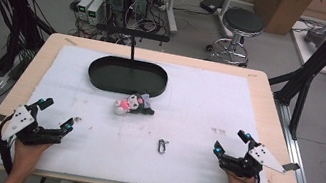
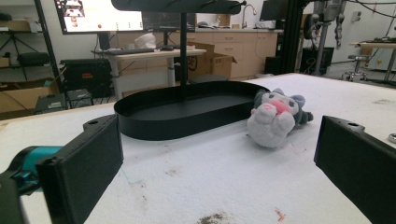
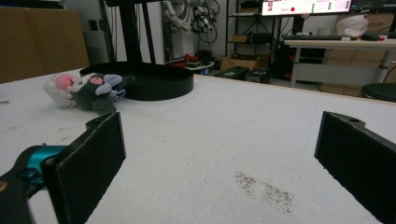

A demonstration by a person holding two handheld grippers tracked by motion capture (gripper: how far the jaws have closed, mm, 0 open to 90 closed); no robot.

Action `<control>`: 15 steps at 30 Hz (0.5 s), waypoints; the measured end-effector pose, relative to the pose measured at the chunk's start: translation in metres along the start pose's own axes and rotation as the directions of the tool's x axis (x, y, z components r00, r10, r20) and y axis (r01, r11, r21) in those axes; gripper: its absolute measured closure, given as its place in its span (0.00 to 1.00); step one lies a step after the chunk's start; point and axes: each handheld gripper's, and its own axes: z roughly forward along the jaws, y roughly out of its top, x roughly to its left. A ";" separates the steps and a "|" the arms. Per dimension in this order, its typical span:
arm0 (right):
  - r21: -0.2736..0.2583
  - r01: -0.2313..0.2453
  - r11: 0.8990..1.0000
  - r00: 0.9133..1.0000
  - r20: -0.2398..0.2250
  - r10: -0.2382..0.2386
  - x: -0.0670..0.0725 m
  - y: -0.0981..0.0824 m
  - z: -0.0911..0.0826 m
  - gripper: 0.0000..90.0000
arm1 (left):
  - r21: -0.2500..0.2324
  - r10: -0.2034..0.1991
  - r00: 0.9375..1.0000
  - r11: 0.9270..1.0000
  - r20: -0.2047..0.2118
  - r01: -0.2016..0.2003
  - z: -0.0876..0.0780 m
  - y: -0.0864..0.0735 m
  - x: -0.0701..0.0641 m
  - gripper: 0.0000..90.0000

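Observation:
A small plush toy [image 1: 133, 103], grey, white and pink, lies on the white mat just in front of a black oval tray [image 1: 102, 79]. In the left gripper view the plush toy [image 2: 276, 116] lies ahead and to the right, beside the tray [image 2: 154, 122]. The right gripper view has the plush toy [image 3: 86, 91] far ahead at the left, by the tray [image 3: 163, 84]. My left gripper [image 1: 56, 114] rests open at the near left of the table, nothing between its jaws. At the near right, my right gripper [image 1: 230, 143] is open and empty too.
A small metal clip [image 1: 162, 145] lies on the white mat [image 1: 198, 108] between the two grippers. A black post with a crossbar [image 1: 133, 33] rises from the tray. Past the table's far edge stand a stool [image 1: 241, 25] and computer boxes on the floor.

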 end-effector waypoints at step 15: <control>-0.003 0.016 1.000 1.000 0.004 -0.016 0.001 0.000 0.000 0.01 | -0.005 -0.018 1.000 1.000 -0.003 0.018 0.000 0.000 0.002 0.02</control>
